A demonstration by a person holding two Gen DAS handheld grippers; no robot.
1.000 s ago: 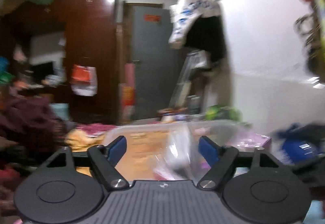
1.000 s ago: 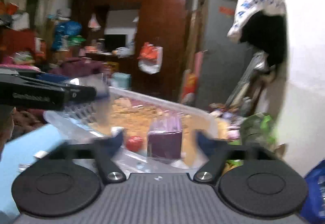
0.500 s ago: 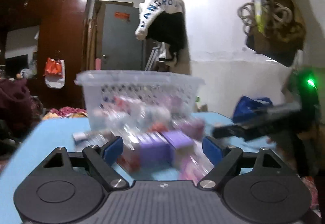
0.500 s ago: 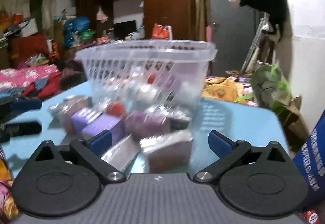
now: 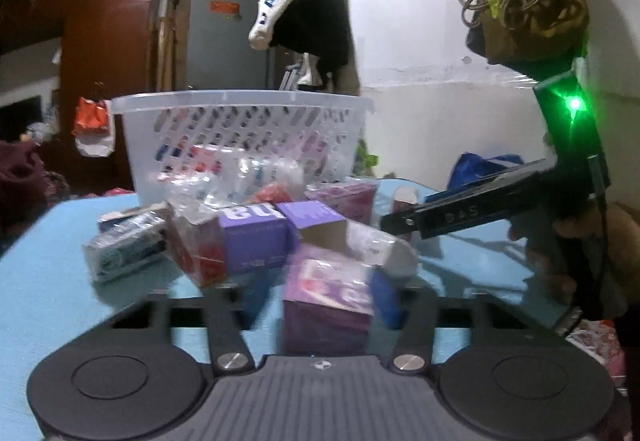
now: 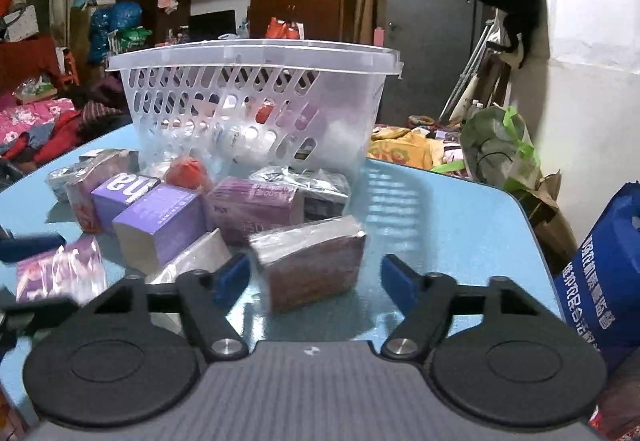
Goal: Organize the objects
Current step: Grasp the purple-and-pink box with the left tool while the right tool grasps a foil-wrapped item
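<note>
Wrapped boxes are straddled by both jaws, just closing in: a purple box [image 5: 326, 301] on the tabletop [image 6: 440, 209] by the left gripper [image 5: 320, 299], apparently touched; a reddish-brown packet [image 6: 310, 261], lying crosswise, untouched by the right gripper [image 6: 316, 277].

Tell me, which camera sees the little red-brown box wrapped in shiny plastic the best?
The right wrist view. There the red-brown wrapped box sits close up and whole, on the blue table, between the fingers of the right tool. In the left wrist view I cannot pick it out for sure; the pile there is blurry and other boxes crowd it.
</note>
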